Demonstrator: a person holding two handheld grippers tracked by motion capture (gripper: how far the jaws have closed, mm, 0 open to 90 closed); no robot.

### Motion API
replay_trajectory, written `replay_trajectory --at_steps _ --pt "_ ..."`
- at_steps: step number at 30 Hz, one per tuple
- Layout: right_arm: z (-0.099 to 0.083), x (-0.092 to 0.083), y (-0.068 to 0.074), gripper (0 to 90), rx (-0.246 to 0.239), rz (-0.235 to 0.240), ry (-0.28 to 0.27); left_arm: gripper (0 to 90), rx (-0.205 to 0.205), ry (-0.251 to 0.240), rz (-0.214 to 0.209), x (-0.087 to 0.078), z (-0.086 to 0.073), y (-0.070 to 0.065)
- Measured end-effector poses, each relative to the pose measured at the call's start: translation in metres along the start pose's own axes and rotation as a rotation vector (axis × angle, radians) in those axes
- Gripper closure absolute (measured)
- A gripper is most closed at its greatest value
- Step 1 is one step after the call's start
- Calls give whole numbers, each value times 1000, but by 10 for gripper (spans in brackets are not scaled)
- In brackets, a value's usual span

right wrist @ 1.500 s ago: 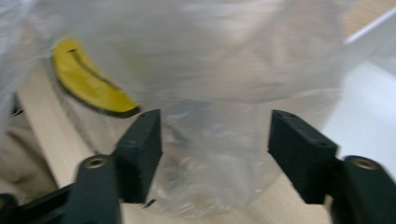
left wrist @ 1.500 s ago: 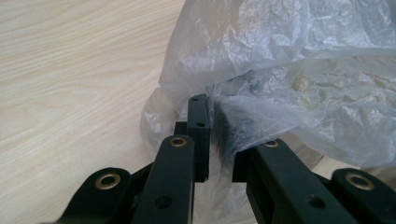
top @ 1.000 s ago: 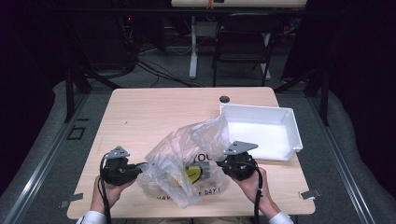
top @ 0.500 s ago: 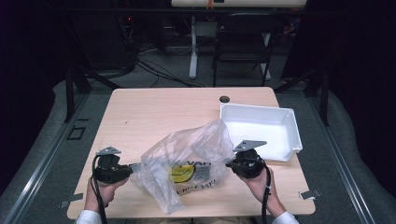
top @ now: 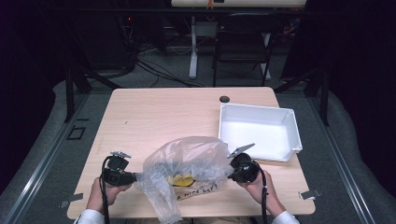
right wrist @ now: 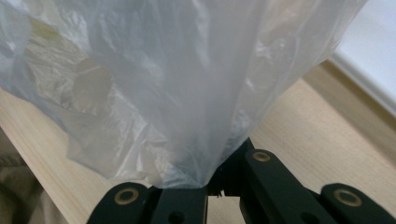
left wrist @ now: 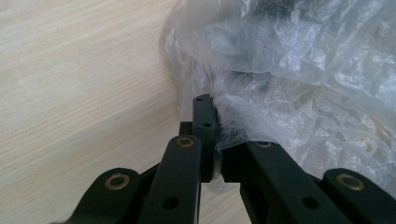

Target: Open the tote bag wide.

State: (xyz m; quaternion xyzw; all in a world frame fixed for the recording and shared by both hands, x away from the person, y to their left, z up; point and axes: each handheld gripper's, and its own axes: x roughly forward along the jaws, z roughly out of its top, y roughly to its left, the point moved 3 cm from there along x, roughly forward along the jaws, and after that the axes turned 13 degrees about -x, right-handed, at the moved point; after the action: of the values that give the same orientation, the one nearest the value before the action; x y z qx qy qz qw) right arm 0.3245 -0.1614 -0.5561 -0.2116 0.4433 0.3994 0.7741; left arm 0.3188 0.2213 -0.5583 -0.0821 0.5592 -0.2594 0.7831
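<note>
A clear plastic bag (top: 187, 172) with black lettering and something yellow inside lies puffed up near the table's front edge. My left gripper (top: 133, 177) is shut on the bag's left edge, and my right gripper (top: 229, 169) is shut on its right edge. In the left gripper view the black jaws pinch a fold of the bag (left wrist: 299, 79) against each other over the wood. In the right gripper view the bag (right wrist: 177, 84) rises from the closed jaws as a stretched sheet, and the film hides the jaw tips.
A white rectangular tray (top: 261, 133) stands at the right of the wooden table (top: 159, 112), just beyond my right gripper. A small dark round object (top: 224, 99) lies near the table's far edge. Chairs and cables stand behind the table.
Both grippers have moved apart and sunk toward the table with the bag. The bag has been stretched wider and now sits lower and flatter.
</note>
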Motion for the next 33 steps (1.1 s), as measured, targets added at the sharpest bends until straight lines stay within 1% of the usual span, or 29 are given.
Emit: replay_trajectory --at_steps 2,3,4,5,6,7,9,11,12,13,14,15,16,17,18,19,21,22,26,27,29,30,31,33 --pt "1 4 1 900 -16 -4 29 872 9 2 16 2 2 0" --pt "1 7 1 900 -16 -7 30 870 14 5 24 3 3 0" --pt "2 9 1 900 -22 0 46 868 19 12 34 5 4 1" --pt "3 12 1 900 -26 -10 55 861 16 14 40 7 5 1" --pt "4 15 0 900 -30 -17 63 856 19 23 44 9 6 1" --pt "5 17 1 900 -29 -14 70 852 22 29 48 11 6 2" --pt "7 20 2 900 -47 -22 97 840 27 34 54 12 7 1" --pt "6 21 2 900 -54 -22 111 794 36 37 59 10 6 1" --pt "6 20 2 900 -54 -20 109 739 38 40 55 7 6 2" --pt "5 19 1 897 -44 -21 94 674 36 30 40 2 6 2" --pt "5 15 0 892 -26 -8 69 577 35 26 42 -1 7 2" --pt "5 13 -1 890 -26 -1 55 527 42 14 43 -7 6 1" --pt "5 9 -3 888 -22 -10 40 490 46 -2 37 -12 6 0" --pt "5 5 -3 886 -14 -10 13 437 40 -14 34 -18 5 0" --pt "5 1 -4 886 -13 3 -3 399 41 -27 31 -23 4 0" --pt "5 -2 -5 885 -14 -7 -9 381 47 -38 26 -28 3 -1" --pt "5 -7 -5 883 -14 -12 -33 345 34 -65 16 -37 2 0" --pt "5 -8 -5 882 -13 -8 -51 325 36 -74 9 -41 1 1" --pt "7 -11 -5 876 -25 -13 -78 290 20 -95 -3 -54 -1 8" --pt "7 -12 -4 875 -30 -14 -78 285 15 -107 -10 -57 -1 9" --pt "8 -12 -3 874 -33 -12 -79 269 -1 -149 -67 -66 -1 8" --pt "9 -11 -3 873 -34 -15 -91 264 0 -173 -92 -69 0 6" --pt "9 -11 -2 871 -42 -13 -85 251 14 -196 -120 -72 2 0" --pt "11 -10 -1 868 -49 -13 -88 241 33 -212 -149 -71 4 -12"
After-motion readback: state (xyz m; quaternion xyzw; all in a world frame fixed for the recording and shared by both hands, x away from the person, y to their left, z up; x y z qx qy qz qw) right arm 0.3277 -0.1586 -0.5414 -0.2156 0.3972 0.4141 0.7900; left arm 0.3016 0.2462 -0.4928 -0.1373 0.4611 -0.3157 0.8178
